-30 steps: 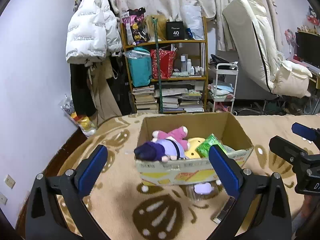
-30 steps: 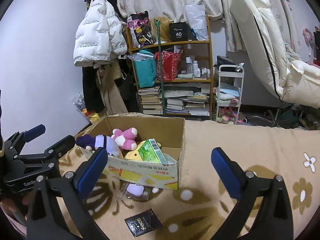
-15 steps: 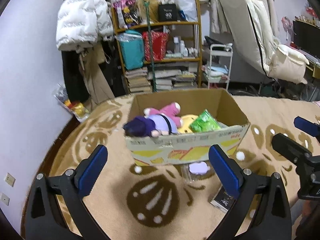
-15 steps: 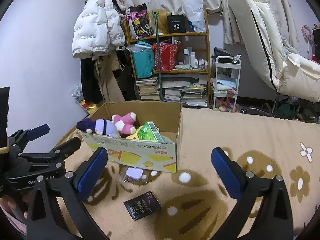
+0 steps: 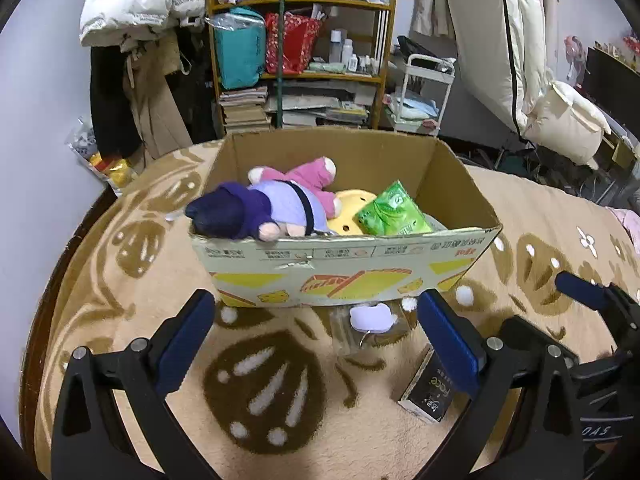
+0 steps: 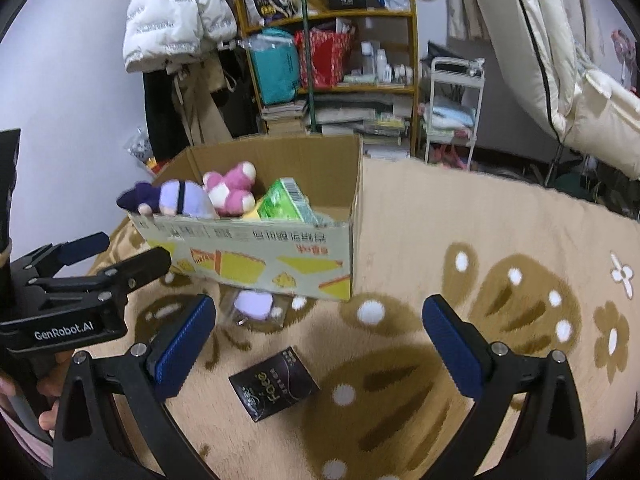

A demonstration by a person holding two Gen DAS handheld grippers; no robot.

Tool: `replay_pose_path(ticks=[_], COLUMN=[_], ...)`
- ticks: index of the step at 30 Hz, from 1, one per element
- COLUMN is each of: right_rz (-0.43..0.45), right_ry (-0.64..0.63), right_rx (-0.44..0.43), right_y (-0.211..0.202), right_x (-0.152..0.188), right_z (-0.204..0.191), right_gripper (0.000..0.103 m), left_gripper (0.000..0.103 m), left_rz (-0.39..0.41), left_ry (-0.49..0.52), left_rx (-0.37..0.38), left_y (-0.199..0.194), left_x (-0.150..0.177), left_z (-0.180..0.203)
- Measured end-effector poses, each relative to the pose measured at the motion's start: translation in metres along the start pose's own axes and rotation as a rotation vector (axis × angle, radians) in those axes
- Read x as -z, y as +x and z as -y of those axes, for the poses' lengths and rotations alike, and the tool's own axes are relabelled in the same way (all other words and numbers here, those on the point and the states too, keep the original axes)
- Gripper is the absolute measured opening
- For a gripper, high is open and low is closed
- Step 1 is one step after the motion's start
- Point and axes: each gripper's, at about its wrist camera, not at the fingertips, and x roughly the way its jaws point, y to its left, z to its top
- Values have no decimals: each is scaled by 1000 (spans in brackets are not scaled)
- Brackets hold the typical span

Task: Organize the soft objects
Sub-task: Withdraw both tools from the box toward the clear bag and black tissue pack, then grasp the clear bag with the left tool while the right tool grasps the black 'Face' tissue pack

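A cardboard box (image 5: 344, 268) (image 6: 256, 256) stands on a beige patterned blanket. Inside it lie a purple doll (image 5: 256, 212) (image 6: 176, 200), a pink plush (image 5: 308, 176) (image 6: 232, 188), a yellow soft item (image 5: 352, 212) and a green tissue pack (image 5: 392, 212) (image 6: 286, 202). In front of the box lie a lilac item in a clear bag (image 5: 370, 318) (image 6: 254, 304) and a black packet (image 5: 428, 392) (image 6: 274, 382). My left gripper (image 5: 316, 344) is open above the blanket, close to the lilac item. My right gripper (image 6: 316, 352) is open over the black packet.
Behind the box stand a cluttered wooden shelf (image 5: 300, 52), hanging coats (image 5: 136, 8), a small white cart (image 5: 424, 92) and a tilted cream mattress (image 5: 516, 40). The blanket (image 6: 500, 240) stretches right of the box. A bag of yellow items (image 5: 104, 160) sits by the left wall.
Both grippers have dipped down and moved closer to the blanket; the box, the lilac item and the black packet now appear larger and higher in view. Both remain open.
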Motion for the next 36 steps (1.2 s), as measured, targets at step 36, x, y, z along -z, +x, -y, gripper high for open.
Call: replay_pose_path(ticks=[36], right_rz=[-453], right_ry=[-32], right_rx=[-82], right_y=[104], right_x=[47], right_z=[-25], right_gripper=[99], left_gripper=[100], left_rz=[-267], left_ry=[-24], left_rx=[145], left_y=[96], left_x=[29], left_z=[3])
